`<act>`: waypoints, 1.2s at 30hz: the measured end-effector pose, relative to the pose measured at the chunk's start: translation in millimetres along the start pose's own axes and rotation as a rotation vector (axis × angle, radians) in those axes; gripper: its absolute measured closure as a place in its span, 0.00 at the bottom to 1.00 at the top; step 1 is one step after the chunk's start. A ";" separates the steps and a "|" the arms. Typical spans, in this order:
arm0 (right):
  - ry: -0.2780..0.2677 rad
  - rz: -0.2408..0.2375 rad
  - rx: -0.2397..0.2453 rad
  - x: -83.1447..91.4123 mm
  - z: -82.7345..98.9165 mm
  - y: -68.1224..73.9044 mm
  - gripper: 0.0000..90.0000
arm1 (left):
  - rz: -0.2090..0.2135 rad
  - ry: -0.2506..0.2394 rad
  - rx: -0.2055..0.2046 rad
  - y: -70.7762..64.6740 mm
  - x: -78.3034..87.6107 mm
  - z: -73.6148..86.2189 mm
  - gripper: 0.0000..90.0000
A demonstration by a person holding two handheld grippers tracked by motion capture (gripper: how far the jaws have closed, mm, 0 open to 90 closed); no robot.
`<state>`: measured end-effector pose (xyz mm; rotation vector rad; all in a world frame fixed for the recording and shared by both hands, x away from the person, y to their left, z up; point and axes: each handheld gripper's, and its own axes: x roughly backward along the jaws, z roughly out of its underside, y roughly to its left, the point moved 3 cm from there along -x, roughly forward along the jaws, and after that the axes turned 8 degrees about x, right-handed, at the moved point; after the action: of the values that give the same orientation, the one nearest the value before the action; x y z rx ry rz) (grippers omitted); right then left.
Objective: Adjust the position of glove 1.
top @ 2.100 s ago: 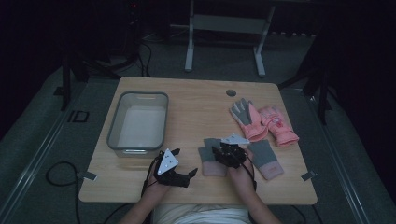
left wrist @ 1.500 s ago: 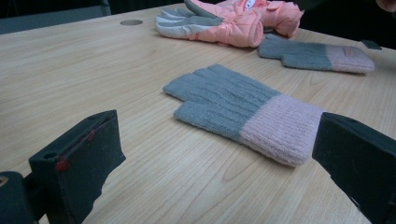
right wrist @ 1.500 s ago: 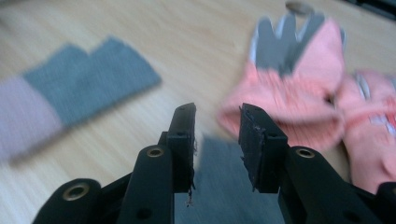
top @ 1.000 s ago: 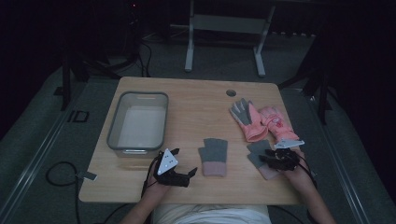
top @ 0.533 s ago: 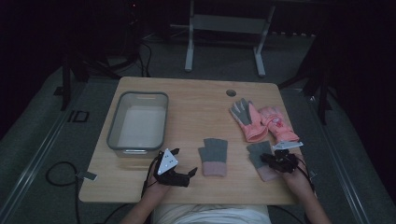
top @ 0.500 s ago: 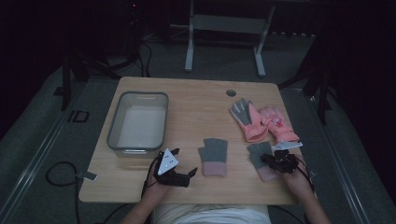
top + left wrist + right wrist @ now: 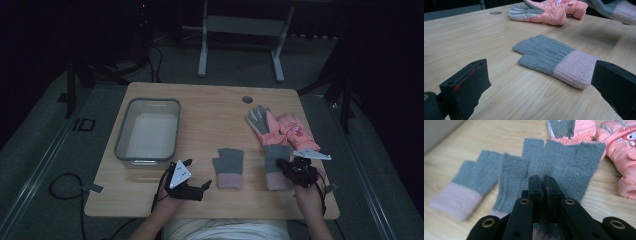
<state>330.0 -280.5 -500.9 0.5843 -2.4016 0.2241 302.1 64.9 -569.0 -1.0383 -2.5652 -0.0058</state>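
- Right gripper [image 7: 543,185] is clenched on a grey knit glove [image 7: 564,162], lifting it off the counter [image 7: 210,110], right of its flat twin glove [image 7: 229,167].
- Left gripper [image 7: 192,187] rests released left of that twin, waiting.

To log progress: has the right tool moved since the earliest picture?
Yes. The right tool went rightward, farther from the clear bin: off the middle knit glove to the right knit glove, which it now pinches.
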 end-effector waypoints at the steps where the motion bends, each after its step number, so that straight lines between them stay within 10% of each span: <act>1: 0.003 0.030 0.001 -0.2 0.3 2.9 0.95 | 0.001 0.001 -0.001 0.1 0.1 0.0 0.01; 23: 0.129 0.063 -0.088 -52.5 40.4 -0.8 0.85 | 0.005 0.006 -0.012 -0.7 0.1 0.1 0.01; 31: 0.102 0.043 -0.039 -47.8 37.7 -3.8 0.76 | 0.007 0.005 -0.014 -0.8 0.1 0.1 0.01; 36: 0.047 0.002 0.106 -30.4 26.7 -11.3 0.76 | 0.007 0.005 -0.009 -0.4 0.1 0.1 0.01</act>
<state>341.4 -287.7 -540.6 0.6184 -2.3555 0.3642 301.8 64.7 -568.9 -1.0496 -2.5593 -0.0175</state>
